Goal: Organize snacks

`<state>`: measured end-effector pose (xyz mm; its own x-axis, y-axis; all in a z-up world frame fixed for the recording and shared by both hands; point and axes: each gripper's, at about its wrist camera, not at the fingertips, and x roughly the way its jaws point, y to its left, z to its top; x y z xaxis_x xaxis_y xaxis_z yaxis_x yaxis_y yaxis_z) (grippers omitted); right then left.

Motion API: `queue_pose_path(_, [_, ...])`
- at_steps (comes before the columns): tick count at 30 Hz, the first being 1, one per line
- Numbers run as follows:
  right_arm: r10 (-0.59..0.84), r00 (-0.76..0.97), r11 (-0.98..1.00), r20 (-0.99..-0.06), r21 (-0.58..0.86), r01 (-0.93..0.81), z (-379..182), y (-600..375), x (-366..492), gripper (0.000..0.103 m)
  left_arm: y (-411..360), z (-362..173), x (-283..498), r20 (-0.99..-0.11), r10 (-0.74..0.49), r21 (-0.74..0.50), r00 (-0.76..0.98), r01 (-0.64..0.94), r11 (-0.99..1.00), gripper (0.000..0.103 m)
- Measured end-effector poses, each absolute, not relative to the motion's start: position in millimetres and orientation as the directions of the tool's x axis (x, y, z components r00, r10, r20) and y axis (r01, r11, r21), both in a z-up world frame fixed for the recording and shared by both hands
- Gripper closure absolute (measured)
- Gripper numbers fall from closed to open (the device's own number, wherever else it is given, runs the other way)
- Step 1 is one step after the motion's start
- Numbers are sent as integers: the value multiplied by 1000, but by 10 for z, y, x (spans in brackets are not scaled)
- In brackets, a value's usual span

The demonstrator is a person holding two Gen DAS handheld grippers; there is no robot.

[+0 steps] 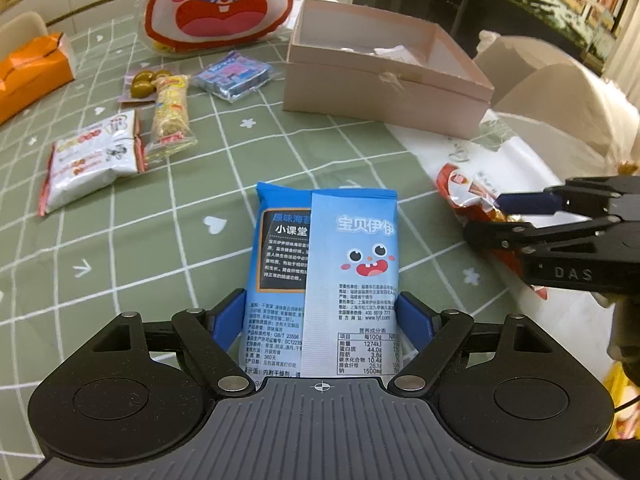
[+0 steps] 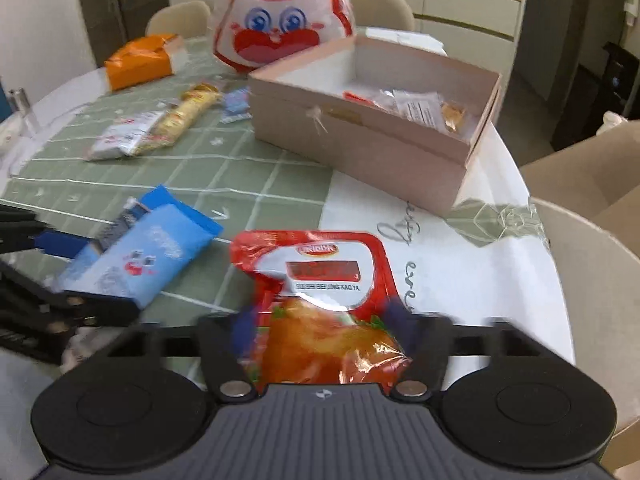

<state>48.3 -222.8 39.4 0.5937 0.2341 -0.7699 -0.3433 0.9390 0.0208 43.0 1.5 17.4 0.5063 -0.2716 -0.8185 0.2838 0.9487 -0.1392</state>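
Note:
My left gripper [image 1: 322, 320] is shut on a blue snack packet [image 1: 320, 256] with a cartoon face, its blue pads pressing both long edges. The packet points toward the table's middle, tilted over the green checked cloth [image 1: 180, 240]. To its right my right gripper [image 2: 322, 324] is shut on a crinkled red and orange snack pouch [image 2: 320, 280]; the fingers look blurred. That gripper [image 1: 484, 220] also shows from the side in the left wrist view, pinching the pouch [image 1: 460, 188]. The open pink box [image 2: 360, 136] stands behind, with several wrapped snacks [image 2: 416, 108] inside.
Loose snacks lie at the back left: a white packet [image 1: 92, 156], a yellow bar [image 1: 170, 116], an olive pack [image 1: 142, 84] and a blue-purple pack [image 1: 232, 74]. A rabbit-face bag [image 1: 216, 4] and an orange pack [image 1: 32, 72] sit behind. A cardboard box [image 2: 592, 184] stands off the table's right edge.

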Motion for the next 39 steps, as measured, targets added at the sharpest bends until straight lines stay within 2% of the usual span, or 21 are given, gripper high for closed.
queue_pose_path(7, [228,617,945,-753,20,-325,590,-2322,367,69,-108,232,389,-797,-352,-199,491,338,920,19])
queue_pose_path(13, [263,639,947,-723,67,-314,827,-2427,311,81,-171,284,398,-791,-361,-199,495,349,916,19])
queue_pose_path(17, [324,606,942,-726,193,-273,862,-2524,315,81,-185,269,395,-796,-360,-198,487,353,915,19])
queue_pose_path(22, [333,621,940,-709,299,-162,821,-2766,355,81,-195,273,383,-793,-364,-202,488,352,914,19])
queue_pose_path(27, [235,646,963,-726,262,-56,831,-2921,396,79,-192,251,386,-794,-369,-209,483,353,912,19])
queue_pose_path(33, [308,568,946,-763,311,-95,607,-2896,471,74,-226,200,401,-801,-373,-213,469,360,908,19])
queue_pose_path(39, [382,542,918,-749,374,-131,494,-2677,665,68,-282,163,386,-806,-365,-196,465,372,907,19])
